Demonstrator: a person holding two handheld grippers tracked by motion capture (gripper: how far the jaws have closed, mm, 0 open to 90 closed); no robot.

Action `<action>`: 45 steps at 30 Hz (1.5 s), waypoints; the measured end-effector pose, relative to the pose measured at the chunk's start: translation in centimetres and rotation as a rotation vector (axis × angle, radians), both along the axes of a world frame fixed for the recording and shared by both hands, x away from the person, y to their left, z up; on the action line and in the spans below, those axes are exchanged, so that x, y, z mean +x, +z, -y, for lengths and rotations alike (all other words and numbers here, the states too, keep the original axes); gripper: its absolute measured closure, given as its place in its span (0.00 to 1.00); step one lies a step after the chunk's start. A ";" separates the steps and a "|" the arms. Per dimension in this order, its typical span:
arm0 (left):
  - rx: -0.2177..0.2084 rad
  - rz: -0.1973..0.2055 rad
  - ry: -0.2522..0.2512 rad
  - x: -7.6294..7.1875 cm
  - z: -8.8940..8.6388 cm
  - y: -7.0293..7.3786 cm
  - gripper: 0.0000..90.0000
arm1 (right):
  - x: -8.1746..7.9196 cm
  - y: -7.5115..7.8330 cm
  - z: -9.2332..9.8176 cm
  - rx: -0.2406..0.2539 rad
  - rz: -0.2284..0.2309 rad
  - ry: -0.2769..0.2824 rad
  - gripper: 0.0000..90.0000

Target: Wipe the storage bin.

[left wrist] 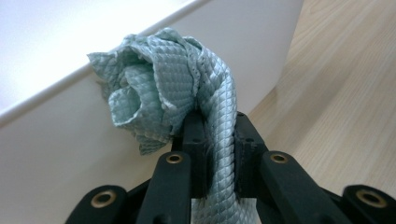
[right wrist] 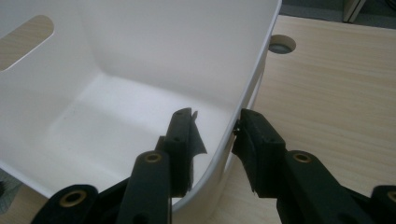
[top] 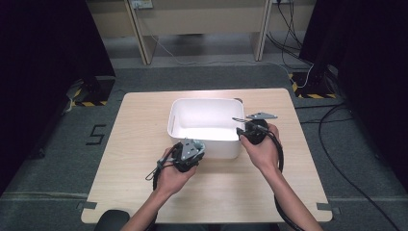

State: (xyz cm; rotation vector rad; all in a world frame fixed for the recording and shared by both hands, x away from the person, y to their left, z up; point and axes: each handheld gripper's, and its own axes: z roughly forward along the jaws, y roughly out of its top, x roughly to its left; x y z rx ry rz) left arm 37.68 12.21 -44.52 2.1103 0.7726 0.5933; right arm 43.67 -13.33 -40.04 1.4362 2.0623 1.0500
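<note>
Pale wood tabletop (top: 288, 159). We pinch crumpled mint-green quilted cloth (left wrist: 163, 88) in left fingers (left wrist: 195, 140), against white plastic bin (top: 204, 115) outer wall. Right fingers (right wrist: 184, 140) straddle bin rim, steadying. Bin interior untouched; wiping left.

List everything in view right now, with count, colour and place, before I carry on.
bin: one, white plastic, middle of the table, nothing seen inside it; a slot handle shows in one wall in the right gripper view.
cloth: one, pale green, quilted, bunched against the bin's outer near wall.
table: one, light wood, with a round cable hole beyond the bin.
cables: several, black and white, on the grey floor behind and right of the table.
desk frame: one, beige, at the back.
left gripper: one, black, shut on the cloth at the bin's near wall.
right gripper: one, black, jaws astride the bin's right wall, one inside, one outside.
hands: two, one holding each gripper.
</note>
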 end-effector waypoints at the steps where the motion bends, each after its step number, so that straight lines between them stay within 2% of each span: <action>1: 0.000 -0.003 -0.001 0.0 0.0 -0.1 0.87 | 0.0 0.0 0.0 0.000 0.000 0.001 0.74; 13: 0.008 -0.004 0.002 0.0 0.2 -0.8 0.87 | 0.0 0.0 0.0 0.001 -0.001 0.000 0.74; 31: 0.024 -0.032 0.002 0.3 0.2 -2.0 0.87 | 0.0 0.0 0.0 0.004 -0.002 -0.002 0.73; 45: 0.055 -0.064 0.004 0.6 0.3 -3.1 0.87 | 0.0 0.0 0.0 0.002 -0.002 -0.001 0.73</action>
